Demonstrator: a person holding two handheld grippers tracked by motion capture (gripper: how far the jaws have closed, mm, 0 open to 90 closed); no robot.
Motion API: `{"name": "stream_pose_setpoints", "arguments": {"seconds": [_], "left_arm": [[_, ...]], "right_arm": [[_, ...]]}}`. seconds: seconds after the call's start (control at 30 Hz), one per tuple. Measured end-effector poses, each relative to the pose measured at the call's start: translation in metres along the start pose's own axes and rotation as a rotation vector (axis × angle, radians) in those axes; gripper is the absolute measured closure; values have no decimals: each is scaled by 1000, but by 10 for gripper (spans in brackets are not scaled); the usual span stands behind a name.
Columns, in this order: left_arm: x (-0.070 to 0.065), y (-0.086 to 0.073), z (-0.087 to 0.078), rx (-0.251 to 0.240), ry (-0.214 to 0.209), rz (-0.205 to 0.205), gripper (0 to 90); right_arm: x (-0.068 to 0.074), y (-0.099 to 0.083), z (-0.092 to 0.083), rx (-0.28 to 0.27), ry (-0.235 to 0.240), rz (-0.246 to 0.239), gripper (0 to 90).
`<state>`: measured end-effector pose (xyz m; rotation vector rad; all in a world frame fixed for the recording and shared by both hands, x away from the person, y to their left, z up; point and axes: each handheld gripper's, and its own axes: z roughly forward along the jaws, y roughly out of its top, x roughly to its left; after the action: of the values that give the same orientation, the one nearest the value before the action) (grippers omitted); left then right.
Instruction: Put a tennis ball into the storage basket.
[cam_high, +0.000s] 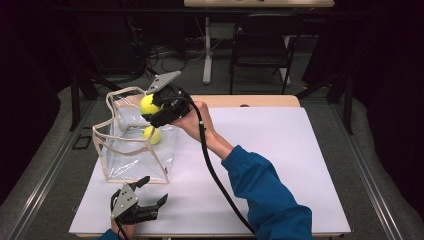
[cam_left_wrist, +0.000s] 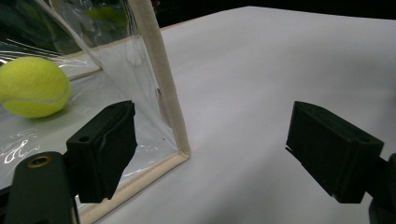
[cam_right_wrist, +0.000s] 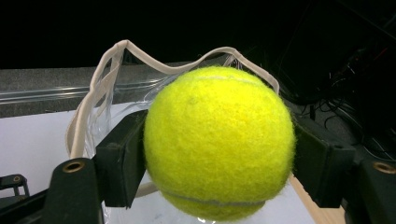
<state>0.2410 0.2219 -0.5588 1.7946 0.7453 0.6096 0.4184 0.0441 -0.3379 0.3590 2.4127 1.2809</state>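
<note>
From up high: right gripper (cam_high: 156, 107) pinching a yellow ball (cam_high: 148, 104) over the open top of the clear bag (cam_high: 131, 165); second ball (cam_high: 152, 135) already lying inside. Left gripper (cam_high: 150, 192) spread wide, holding nothing, low on the white table (cam_high: 280, 165) just beside the bag. Left gripper view: bag corner seam (cam_left_wrist: 163, 79) between the jaws, not touched. Right gripper view: ball squeezed tight on both sides. Best to lower it well past the rim (cam_right_wrist: 154, 63), then let go. Hard to tell how deep the ball sits; bag floor hidden behind it.
</note>
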Motion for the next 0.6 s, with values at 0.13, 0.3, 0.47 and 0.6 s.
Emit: {"name": "stream_pose_setpoints", "arguments": {"seconds": [0.13, 0.3, 0.47, 0.6], "left_arm": [[0, 0, -1, -5, 0, 0, 161], [1, 0, -1, -4, 1, -5, 161], [1, 0, -1, -8, 1, -3, 161], [1, 0, -1, -9, 2, 0, 161]], "right_arm": [[1, 4, 1, -17, 7, 2, 262], [4, 7, 3, -25, 5, -12, 262], [5, 10, 5, -27, 7, -13, 262], [4, 9, 6, -20, 12, -12, 262]]}}
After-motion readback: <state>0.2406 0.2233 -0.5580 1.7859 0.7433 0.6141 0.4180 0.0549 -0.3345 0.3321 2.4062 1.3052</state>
